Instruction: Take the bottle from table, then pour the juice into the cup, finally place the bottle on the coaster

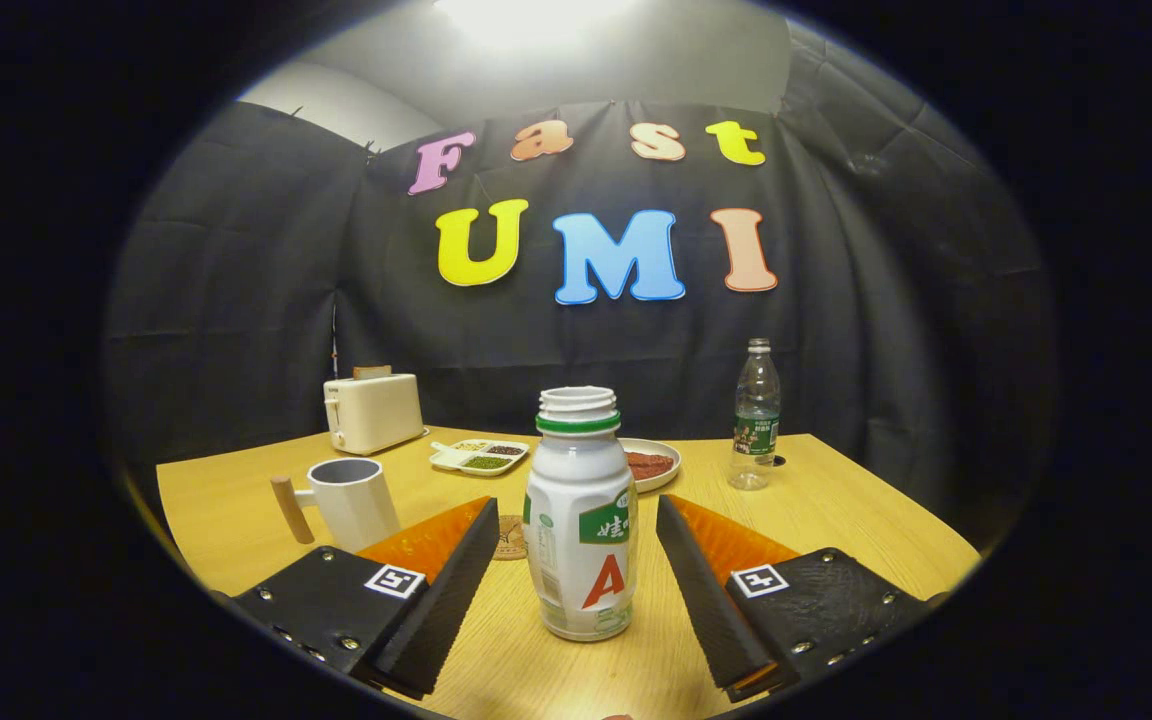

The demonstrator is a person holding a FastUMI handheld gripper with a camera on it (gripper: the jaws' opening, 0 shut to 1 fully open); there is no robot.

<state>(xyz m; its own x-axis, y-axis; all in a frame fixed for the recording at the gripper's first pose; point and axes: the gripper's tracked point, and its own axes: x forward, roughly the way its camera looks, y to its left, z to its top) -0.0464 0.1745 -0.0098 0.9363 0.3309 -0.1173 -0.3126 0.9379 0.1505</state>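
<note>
Spread wide on the wooden table [836,500], the gripper [576,530] grips nothing, its fingers flanking the upright, capless bottle [581,520] standing between them, long axis vertical, seemingly untouched either side; cup [351,500] beyond the left finger, coaster [511,537] half-hidden behind it.

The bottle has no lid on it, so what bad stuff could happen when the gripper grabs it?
1. The bottle stands open-topped between the open gripper fingers, not yet touched; an uneven squeeze could tip it and spill juice on the table.
2. The cup has a narrow mouth, so a hasty pour might miss.
3. The coaster peeks out just behind the bottle, mostly hidden, so setting down on it may be off-centre.
</note>
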